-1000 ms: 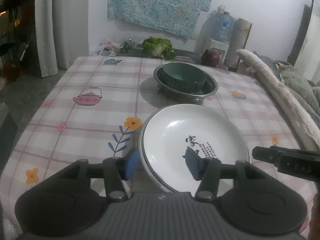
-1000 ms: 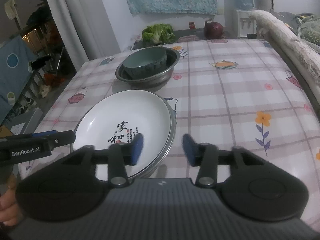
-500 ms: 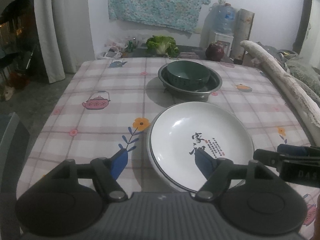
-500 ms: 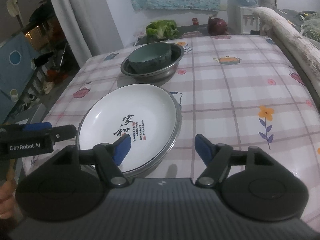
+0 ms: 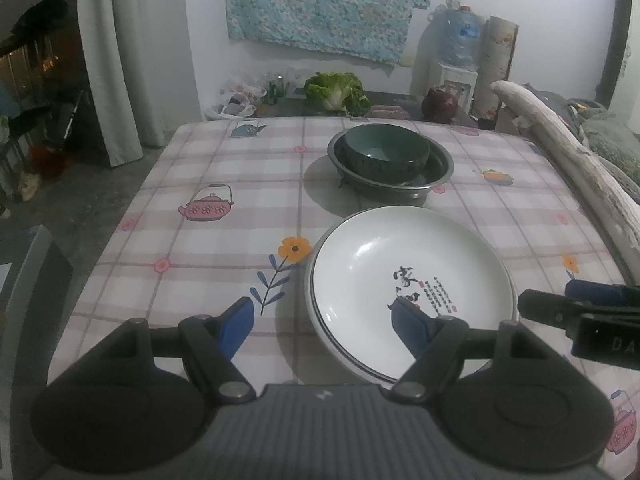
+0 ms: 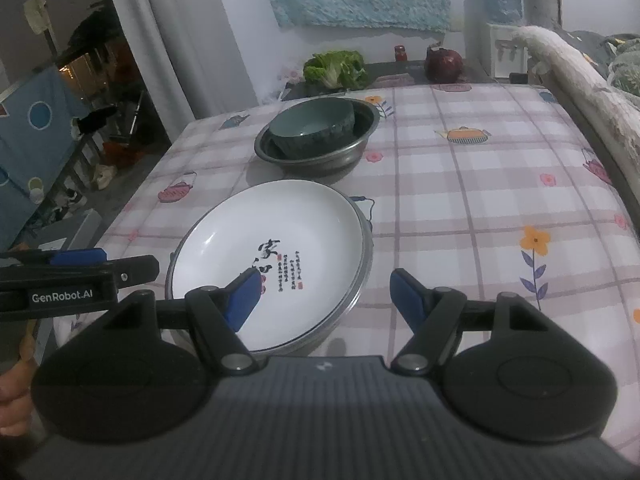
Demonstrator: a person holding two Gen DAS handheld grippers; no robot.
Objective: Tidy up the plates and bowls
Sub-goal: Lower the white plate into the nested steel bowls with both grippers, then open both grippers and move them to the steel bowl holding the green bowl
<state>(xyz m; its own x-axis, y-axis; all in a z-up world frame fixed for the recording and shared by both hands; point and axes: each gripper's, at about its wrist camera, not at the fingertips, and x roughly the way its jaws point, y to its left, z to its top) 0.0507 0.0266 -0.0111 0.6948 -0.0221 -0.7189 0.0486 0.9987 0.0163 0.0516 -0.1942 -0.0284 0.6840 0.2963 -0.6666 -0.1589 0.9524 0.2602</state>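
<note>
The white plate (image 5: 412, 276) sits stacked near us, green bowl (image 5: 386, 154) nested far off, so we hold both hand-held grippers (image 5: 322, 326) (image 6: 324, 296) open and empty.

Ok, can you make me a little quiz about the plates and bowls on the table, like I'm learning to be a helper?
1. True or false: the green bowl sits inside the metal basin.
2. What lies under the white plate? A) a cabbage B) more dishes stacked C) a teapot
3. Fill in: the left gripper and the right gripper both have their jaws ____, with nothing pressed between them.

Key: 1 true. 2 B; other rims show beneath it. 3 open; both have just been opening, one finger of each over the plate, the other beside it over the tablecloth.
</note>
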